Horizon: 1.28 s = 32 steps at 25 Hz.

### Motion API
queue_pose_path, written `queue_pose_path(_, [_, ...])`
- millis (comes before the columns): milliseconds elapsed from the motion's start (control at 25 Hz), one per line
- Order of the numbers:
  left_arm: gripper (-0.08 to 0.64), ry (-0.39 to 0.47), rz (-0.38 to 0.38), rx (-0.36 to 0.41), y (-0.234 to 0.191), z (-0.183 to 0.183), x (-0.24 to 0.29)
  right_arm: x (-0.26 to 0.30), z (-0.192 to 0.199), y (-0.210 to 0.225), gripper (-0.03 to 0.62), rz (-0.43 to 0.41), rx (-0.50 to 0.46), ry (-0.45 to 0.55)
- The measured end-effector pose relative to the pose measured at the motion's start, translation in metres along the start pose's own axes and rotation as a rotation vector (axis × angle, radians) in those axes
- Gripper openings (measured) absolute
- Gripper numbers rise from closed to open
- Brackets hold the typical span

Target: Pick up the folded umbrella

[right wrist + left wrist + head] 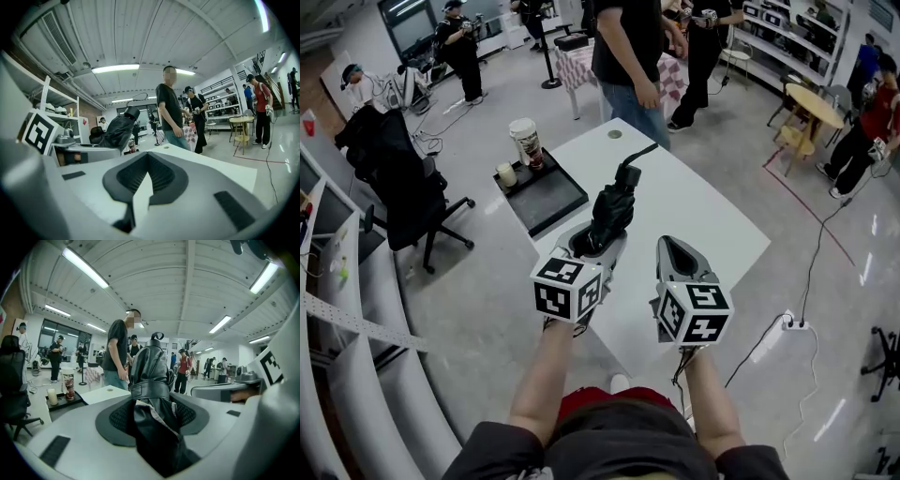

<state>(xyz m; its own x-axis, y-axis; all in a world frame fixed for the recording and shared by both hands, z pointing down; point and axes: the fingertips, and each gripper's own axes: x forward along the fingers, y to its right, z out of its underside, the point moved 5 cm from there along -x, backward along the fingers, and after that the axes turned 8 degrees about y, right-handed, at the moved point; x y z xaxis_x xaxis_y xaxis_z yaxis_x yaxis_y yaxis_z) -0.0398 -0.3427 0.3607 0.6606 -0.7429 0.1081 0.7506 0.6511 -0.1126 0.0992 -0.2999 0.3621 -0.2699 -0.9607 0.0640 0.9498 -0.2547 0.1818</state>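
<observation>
The left gripper (598,248) is clamped low on the folded umbrella (614,208), which stands upright, seemingly clear of the white table (712,220), though its underside is hidden. Just beside it, the right gripper (678,251) is closed and empty. A good lift goes straight up, grip firm, so the top-heavy bundle doesn't tip toward the person (628,56) beyond.
</observation>
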Motion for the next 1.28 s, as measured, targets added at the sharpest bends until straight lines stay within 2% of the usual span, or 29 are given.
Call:
queue_pose_path(640, [0.216,0.127,-0.134,-0.027,-0.005,-0.021,-0.051,-0.006,-0.018,-0.024,0.018,-0.087,0.02,0.062])
queue_pose_path(1280, [0.216,0.168,-0.163,-0.055,-0.022,-0.022,-0.084,0.005,-0.017,-0.061,0.018,-0.149,0.001,0.07])
